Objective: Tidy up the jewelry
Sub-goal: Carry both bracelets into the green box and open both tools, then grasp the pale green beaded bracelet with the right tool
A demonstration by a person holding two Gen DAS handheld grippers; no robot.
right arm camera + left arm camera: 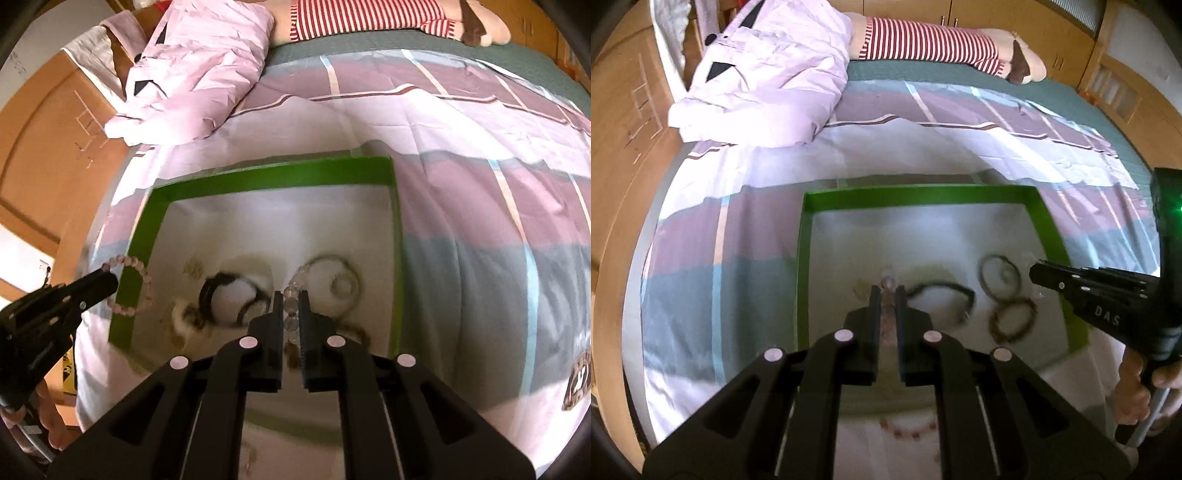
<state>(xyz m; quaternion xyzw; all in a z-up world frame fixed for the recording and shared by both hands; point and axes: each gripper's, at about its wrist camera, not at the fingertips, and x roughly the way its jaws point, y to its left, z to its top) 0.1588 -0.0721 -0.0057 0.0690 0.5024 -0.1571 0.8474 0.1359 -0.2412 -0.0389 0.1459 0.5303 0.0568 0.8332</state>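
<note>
A pink beaded bracelet (129, 286) is clamped in the left gripper (887, 291), a clear beaded bracelet (291, 295) in the right gripper (289, 297) (both above the green-walled white box (258, 173)).

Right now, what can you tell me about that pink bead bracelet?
The pink bead bracelet is a loop of round, pale pink, slightly translucent beads. The left gripper pinches it at one side, so it hangs as an open ring beside the green box, at its left wall. Nothing else seems to touch it.
</note>
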